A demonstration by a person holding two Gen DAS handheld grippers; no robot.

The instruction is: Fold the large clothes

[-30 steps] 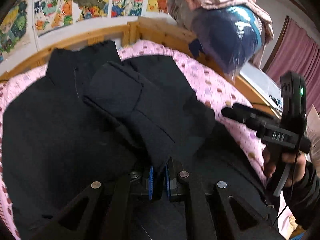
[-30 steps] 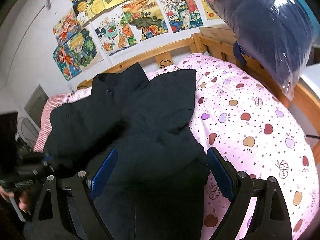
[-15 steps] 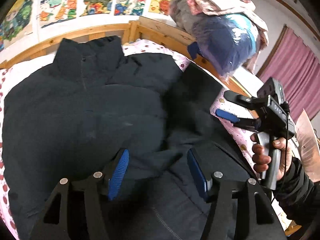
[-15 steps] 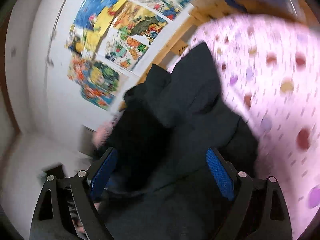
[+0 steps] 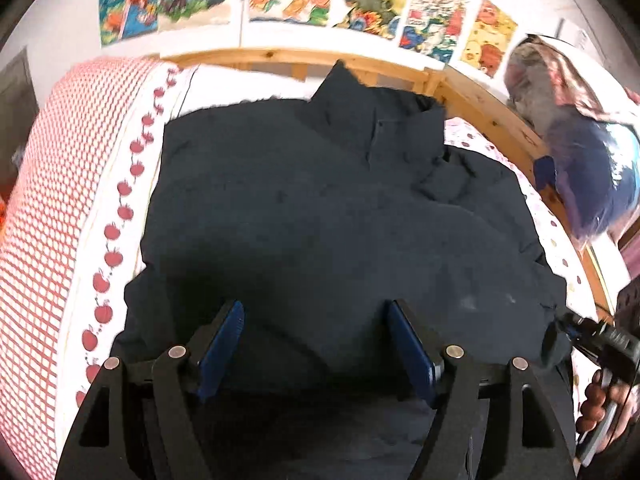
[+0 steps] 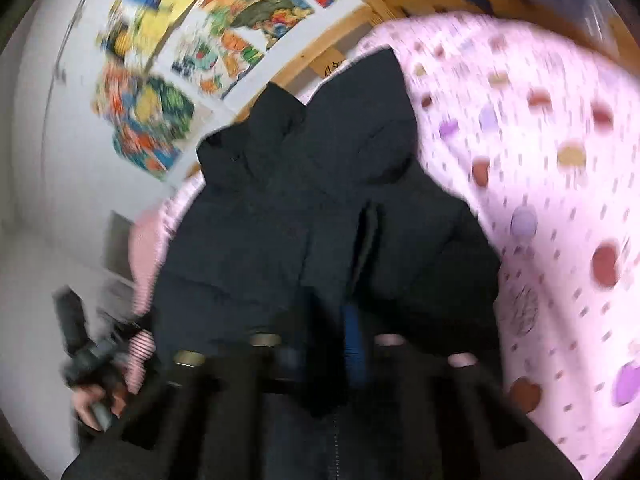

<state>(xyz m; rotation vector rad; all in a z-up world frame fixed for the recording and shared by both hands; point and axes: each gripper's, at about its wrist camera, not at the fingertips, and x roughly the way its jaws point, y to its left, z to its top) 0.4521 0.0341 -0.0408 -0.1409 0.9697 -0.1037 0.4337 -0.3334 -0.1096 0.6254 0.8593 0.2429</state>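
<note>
black padded jacket (image 5: 320, 216) | bulky, soft, slumps; grip hem | left gripper (image 5: 316, 344) wide, empty | right gripper (image 6: 324, 344) pinching jacket fabric

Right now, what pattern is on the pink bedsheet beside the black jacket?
Small fruit and heart shapes on the pink bedsheet; right wrist view.

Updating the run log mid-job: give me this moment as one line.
item: black jacket flat on bed | left gripper: open, over hem | right gripper: shut on jacket edge, blurred | fold: in progress
</note>
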